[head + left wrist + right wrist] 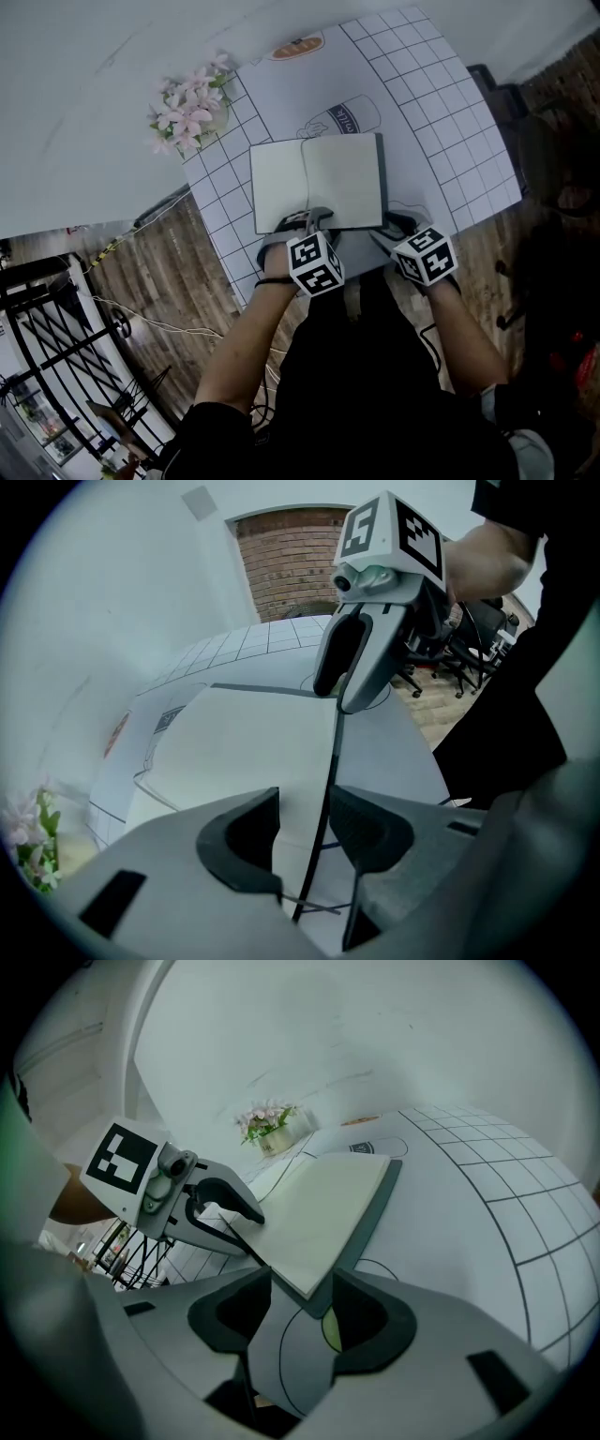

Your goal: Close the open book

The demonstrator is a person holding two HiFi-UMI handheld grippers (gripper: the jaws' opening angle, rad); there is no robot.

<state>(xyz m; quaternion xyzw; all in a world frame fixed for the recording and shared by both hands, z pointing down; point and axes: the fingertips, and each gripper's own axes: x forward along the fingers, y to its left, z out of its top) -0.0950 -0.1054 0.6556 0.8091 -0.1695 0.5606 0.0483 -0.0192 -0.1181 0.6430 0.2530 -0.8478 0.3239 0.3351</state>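
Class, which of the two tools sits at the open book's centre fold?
The left tool, its open jaws straddling the fold at the book's near edge; the right tool is at the near right corner.

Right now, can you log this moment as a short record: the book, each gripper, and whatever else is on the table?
book: open, lying flat, blank pages up, on the checked mat
left gripper: jaws apart, at the book's near edge by the middle fold, gripping nothing
right gripper: jaws apart, the book's near right corner between them, not clamped
flowers: beyond the book to its left, apart from it
task status: book not yet closed
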